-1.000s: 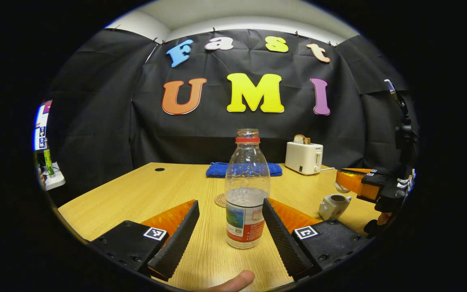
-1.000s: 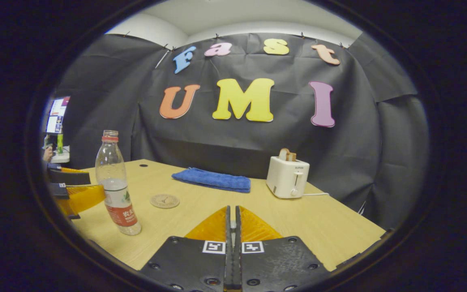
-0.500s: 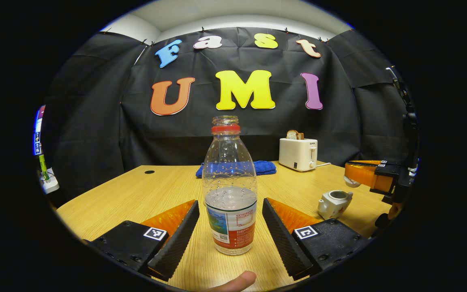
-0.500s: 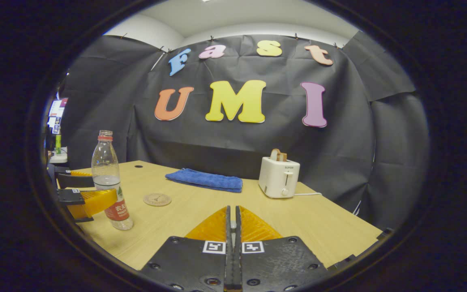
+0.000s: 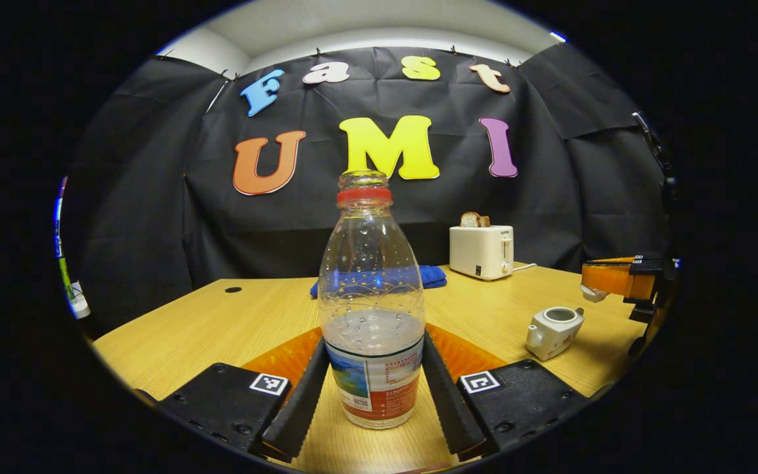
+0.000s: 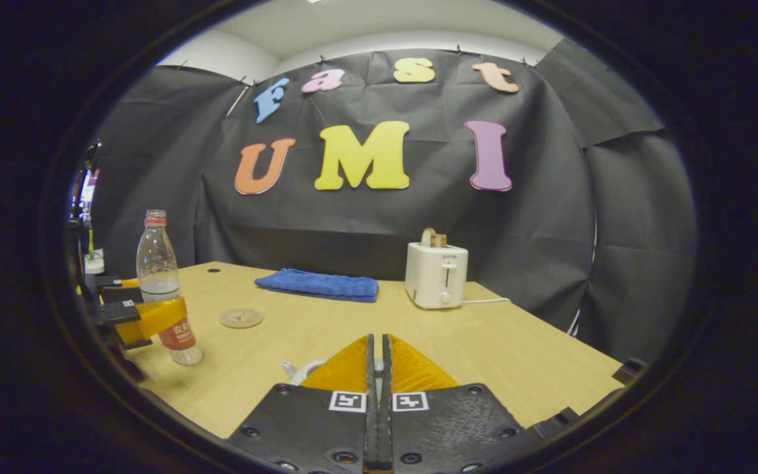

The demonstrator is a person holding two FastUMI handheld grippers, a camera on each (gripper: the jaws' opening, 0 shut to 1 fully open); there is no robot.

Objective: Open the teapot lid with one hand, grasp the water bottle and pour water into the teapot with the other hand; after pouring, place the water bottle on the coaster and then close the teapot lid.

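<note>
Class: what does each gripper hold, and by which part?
Left gripper: the water bottle, by its labelled lower body. Right gripper: apparently the teapot lid, hold hidden.

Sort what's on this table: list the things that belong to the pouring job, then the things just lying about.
Belongs to the job:
water bottle, between the left gripper fingers
teapot, open on top
lid, held up by the right gripper
coaster

Just lying about:
toaster with bread in it
blue towel
</note>
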